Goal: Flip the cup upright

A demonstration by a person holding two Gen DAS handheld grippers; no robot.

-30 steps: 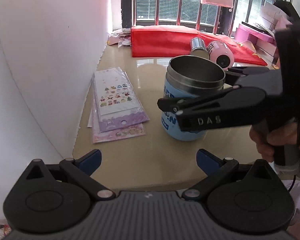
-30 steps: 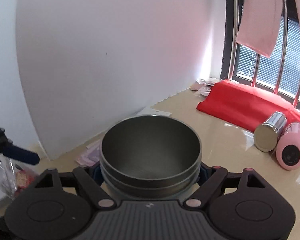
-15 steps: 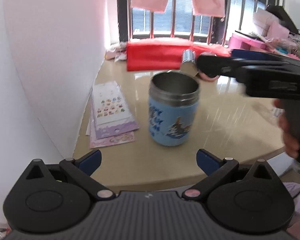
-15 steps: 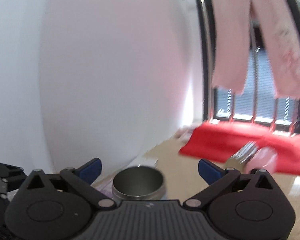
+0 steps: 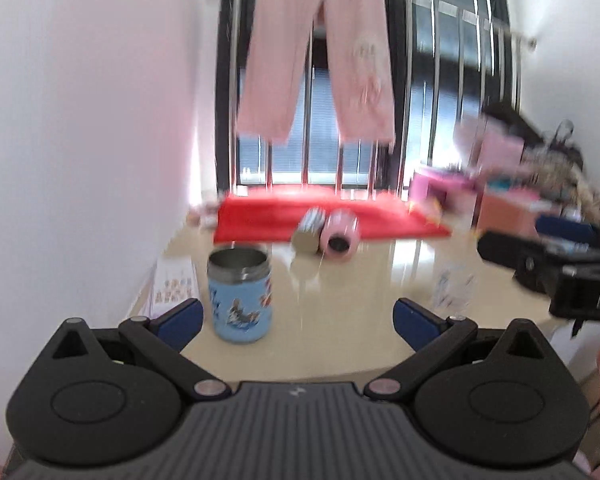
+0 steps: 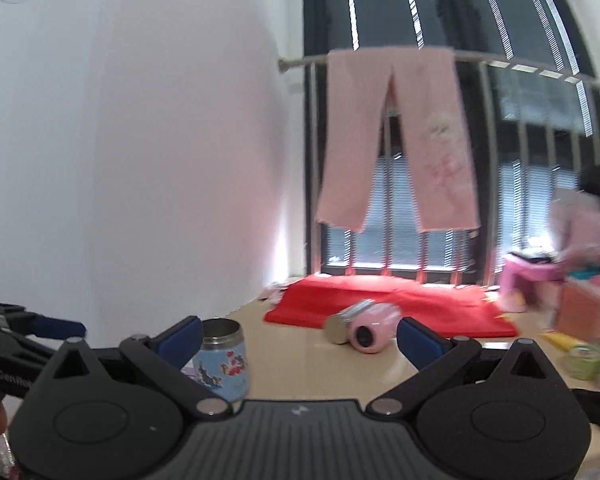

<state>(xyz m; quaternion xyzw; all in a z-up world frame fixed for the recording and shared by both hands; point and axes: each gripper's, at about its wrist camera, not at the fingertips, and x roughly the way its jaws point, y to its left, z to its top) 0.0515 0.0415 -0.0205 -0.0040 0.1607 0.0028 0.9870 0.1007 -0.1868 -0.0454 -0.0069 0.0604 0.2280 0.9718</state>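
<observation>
**Cup upright on the table, both grippers free**

Low and left of centre in the left wrist view, the cup (image 5: 240,295) stands upright on the table (image 5: 364,280), steel mouth open to the top, blue cartoon-printed body below. It sits just beyond the left gripper (image 5: 298,318), nearer that gripper's left finger, and nothing touches it. This gripper's jaws are spread wide and hold nothing.

At the right edge of that view the right gripper (image 5: 540,252) reaches in from the side, well apart from the cup. Its own camera shows it (image 6: 298,338) with jaws set wide and bare; the cup (image 6: 223,354) appears at lower left there, partly behind the left finger.

Farther back on the table lie a steel flask (image 5: 307,232) and a pink flask (image 5: 340,236), on their sides and touching, against the red cloth (image 5: 268,220). Sticker sheets (image 5: 172,286) lie left of the cup by the wall. Pink trousers (image 5: 316,64) hang over a rail at upper centre, before the window. Much of the left view is blurred.
</observation>
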